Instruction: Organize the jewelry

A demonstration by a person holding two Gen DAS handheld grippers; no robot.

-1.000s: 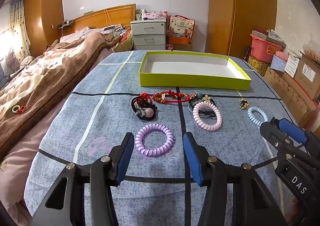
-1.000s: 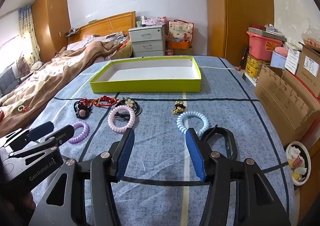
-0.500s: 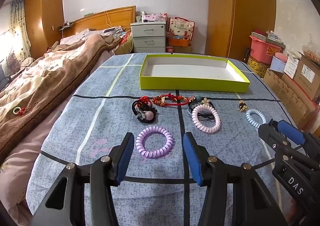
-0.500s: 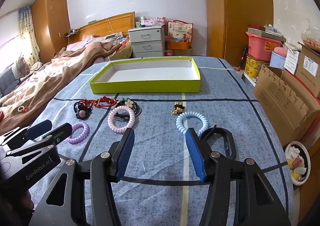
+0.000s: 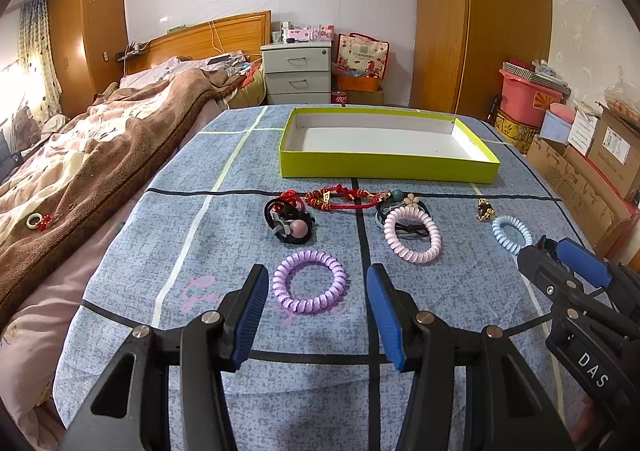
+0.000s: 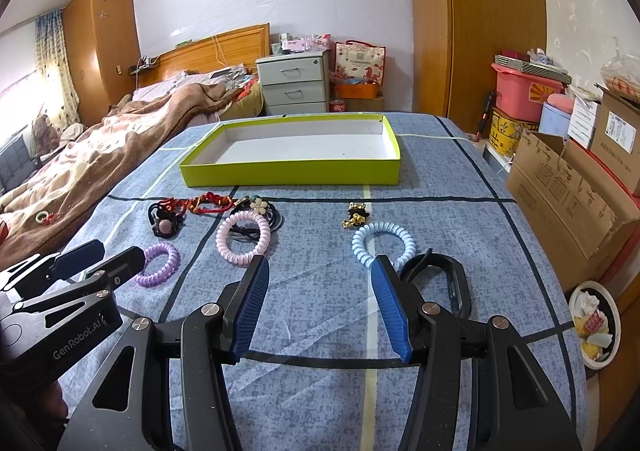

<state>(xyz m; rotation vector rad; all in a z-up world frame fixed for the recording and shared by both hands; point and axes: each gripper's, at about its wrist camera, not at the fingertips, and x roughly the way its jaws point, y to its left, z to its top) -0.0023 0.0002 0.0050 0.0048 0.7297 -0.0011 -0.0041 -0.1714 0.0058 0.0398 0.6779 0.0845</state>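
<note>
While both grippers are being held above the blue checked cloth (image 5: 224,219), nothing is being gripped. Left to right: a black hair tie with a pink bead (image 5: 289,220) is lying by a red cord bracelet (image 5: 340,200). Just in front, a purple coil hair tie (image 5: 310,282) is being framed by the left gripper (image 5: 314,305), jaws wide, pads clear of it. A pink coil hair tie (image 5: 412,235) is resting on dark hair bands with a flower (image 5: 404,205). A small gold charm (image 6: 356,214) is sitting just behind a light blue coil hair tie (image 6: 383,243); the right gripper (image 6: 320,301) is being held wide open near it, holding nothing, beside a black band (image 6: 440,281). Behind the whole row, apart from it, a green tray (image 6: 288,173) is being left with nothing visible inside.
</note>
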